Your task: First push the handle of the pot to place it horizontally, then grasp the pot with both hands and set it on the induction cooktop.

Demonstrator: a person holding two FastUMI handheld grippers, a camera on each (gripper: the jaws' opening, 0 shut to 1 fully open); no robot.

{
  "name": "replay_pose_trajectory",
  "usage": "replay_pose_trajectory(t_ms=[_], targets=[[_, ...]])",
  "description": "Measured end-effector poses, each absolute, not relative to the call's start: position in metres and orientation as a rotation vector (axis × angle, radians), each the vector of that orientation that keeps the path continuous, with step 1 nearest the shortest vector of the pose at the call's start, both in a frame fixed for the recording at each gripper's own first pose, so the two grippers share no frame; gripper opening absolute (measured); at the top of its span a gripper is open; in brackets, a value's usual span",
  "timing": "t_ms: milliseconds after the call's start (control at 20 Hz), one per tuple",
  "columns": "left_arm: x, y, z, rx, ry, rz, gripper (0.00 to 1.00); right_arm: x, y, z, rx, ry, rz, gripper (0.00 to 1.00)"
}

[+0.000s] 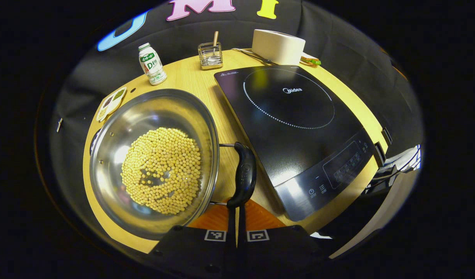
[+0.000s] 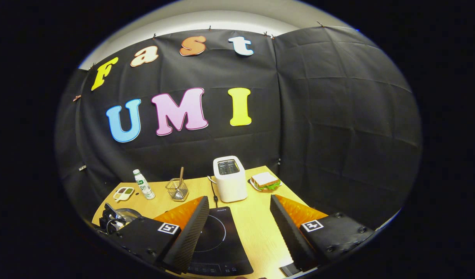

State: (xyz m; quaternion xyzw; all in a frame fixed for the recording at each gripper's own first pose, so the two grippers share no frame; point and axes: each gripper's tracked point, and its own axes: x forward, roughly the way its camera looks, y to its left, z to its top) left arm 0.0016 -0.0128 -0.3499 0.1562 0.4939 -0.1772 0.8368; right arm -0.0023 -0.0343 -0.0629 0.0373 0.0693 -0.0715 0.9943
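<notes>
The induction cooktop (image 1: 291, 128) lies bare on the wooden table (image 1: 225, 128), ready to receive the pot (image 1: 154, 161), which stands just beside it on the left, holding yellow beans (image 1: 161, 170). The left gripper (image 1: 236, 211), its jaws closed together, presses fingertips against the near end of the pot's black handle (image 1: 244, 174), apparently to swing it level. The right gripper (image 2: 237, 228) hangs wide open above the cooktop, holding nothing.

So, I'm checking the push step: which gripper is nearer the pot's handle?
Left. The left gripper, shut, touches the handle. The right gripper is open above the cooktop, away from it.
</notes>
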Motion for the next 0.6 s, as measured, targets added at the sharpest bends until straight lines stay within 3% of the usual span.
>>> replay_pose_trajectory(t_ms=[600], targets=[[0.034, -0.034, -0.351, 0.317, 1.031, -0.396, 0.05, -0.005, -0.047, -0.057, 0.067, 0.114, -0.186, 0.99]])
